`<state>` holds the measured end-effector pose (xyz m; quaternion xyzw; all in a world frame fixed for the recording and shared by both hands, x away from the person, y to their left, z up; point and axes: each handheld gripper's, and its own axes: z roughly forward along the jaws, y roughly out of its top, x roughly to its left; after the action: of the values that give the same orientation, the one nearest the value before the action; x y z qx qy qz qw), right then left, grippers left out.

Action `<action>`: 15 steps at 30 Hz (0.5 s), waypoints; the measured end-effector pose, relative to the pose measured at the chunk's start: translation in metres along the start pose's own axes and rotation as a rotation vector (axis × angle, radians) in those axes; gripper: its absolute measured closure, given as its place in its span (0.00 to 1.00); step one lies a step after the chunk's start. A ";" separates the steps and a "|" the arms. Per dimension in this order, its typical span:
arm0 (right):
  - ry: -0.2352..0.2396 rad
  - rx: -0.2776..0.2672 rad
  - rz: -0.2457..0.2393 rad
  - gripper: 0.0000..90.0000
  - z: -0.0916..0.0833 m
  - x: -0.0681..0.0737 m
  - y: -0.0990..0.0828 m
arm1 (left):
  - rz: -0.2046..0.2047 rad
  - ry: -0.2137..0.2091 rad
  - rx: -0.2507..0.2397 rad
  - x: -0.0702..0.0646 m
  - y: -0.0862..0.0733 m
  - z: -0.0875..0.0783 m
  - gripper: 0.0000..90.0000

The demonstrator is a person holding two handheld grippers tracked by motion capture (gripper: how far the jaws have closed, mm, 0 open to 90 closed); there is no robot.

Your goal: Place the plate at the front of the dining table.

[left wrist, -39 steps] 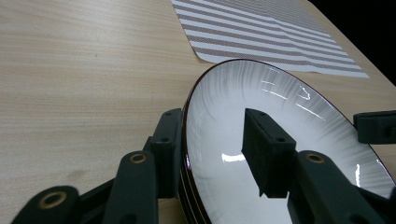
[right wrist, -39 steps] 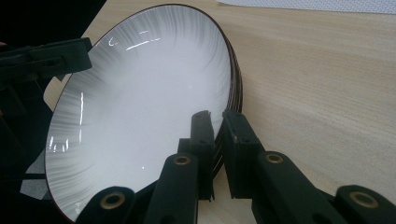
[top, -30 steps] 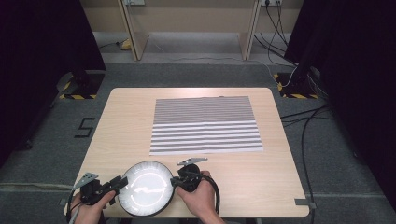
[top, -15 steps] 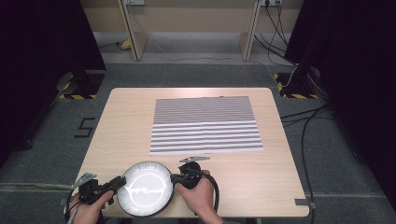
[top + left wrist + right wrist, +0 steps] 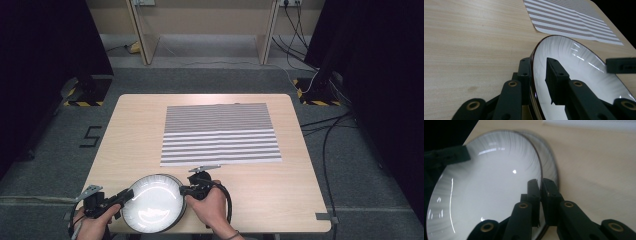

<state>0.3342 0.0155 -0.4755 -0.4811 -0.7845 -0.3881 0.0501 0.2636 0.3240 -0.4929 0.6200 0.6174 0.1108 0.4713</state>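
Our left claw (image 5: 537, 75) is clamped on the near left rim of the white plate (image 5: 152, 202), one jaw under the rim and one on the glossy inside. Our right claw (image 5: 540, 191) pinches the opposite rim, jaws nearly together. We hold the plate at the table's (image 5: 130, 130) near edge. Farther off, a striped mat (image 5: 220, 134) lies flat mid-table, apart from the plate.

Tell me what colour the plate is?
The plate is glossy white with a thin dark rim, clearest in the left gripper view.
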 end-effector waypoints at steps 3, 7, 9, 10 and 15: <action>-0.007 -0.022 -0.006 0.94 0.009 0.002 -0.006 | -0.004 -0.012 -0.006 0.002 -0.002 -0.001 0.85; -0.029 -0.008 -0.016 0.94 0.010 0.005 -0.003 | 0.017 0.006 -0.011 -0.001 -0.003 -0.001 0.86; -0.029 -0.001 -0.018 0.93 0.010 0.005 -0.002 | 0.011 0.002 0.004 0.001 0.000 0.000 0.89; -0.035 -0.003 -0.026 0.93 0.010 0.006 -0.003 | 0.008 0.000 0.010 0.002 0.000 -0.001 0.90; -0.010 0.009 -0.014 0.93 0.010 0.003 -0.002 | -0.022 -0.015 0.035 0.004 -0.001 -0.007 0.89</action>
<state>0.3336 0.0236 -0.4822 -0.4772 -0.7898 -0.3827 0.0455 0.2587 0.3301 -0.4918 0.6221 0.6227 0.0902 0.4660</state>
